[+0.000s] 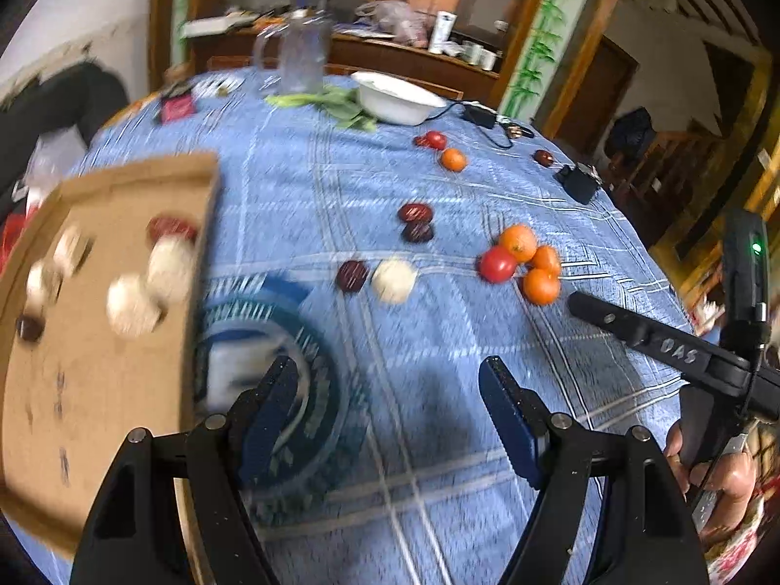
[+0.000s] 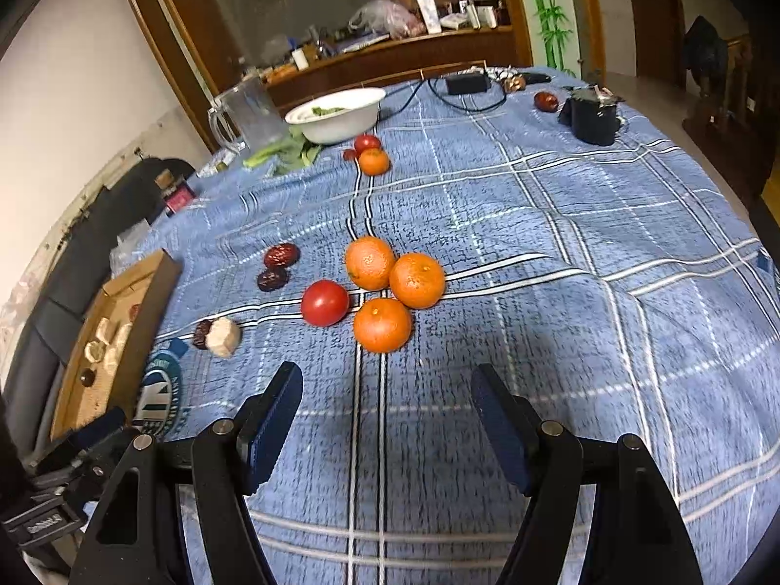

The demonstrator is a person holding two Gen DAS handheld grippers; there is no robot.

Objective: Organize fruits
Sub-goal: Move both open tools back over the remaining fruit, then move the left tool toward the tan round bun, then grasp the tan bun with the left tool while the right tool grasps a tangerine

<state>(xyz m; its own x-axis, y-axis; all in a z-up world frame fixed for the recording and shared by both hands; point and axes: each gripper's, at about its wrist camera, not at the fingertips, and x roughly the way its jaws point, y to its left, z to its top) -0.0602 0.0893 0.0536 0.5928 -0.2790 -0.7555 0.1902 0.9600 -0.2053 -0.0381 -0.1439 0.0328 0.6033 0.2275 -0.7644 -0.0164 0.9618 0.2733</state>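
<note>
Three oranges (image 2: 385, 287) and a red tomato (image 2: 324, 302) lie clustered on the blue checked tablecloth (image 2: 536, 292), just ahead of my open, empty right gripper (image 2: 385, 419). The cluster also shows in the left wrist view (image 1: 524, 263). A pale round fruit (image 1: 394, 281) and a dark red date (image 1: 352, 275) lie ahead of my open, empty left gripper (image 1: 390, 404). Two more dates (image 1: 415, 222) sit further back. A cardboard box (image 1: 97, 321) at the left holds pale fruits and dates. A far orange (image 2: 374, 162) and tomato (image 2: 366, 142) lie near the bowl.
A white bowl (image 2: 336, 114), green leaves (image 2: 285, 148) and a clear jug (image 2: 248, 112) stand at the far side. A black charger with cable (image 2: 465, 83), a black device (image 2: 592, 114) and a lone date (image 2: 546, 101) are far right. A wooden sideboard stands behind.
</note>
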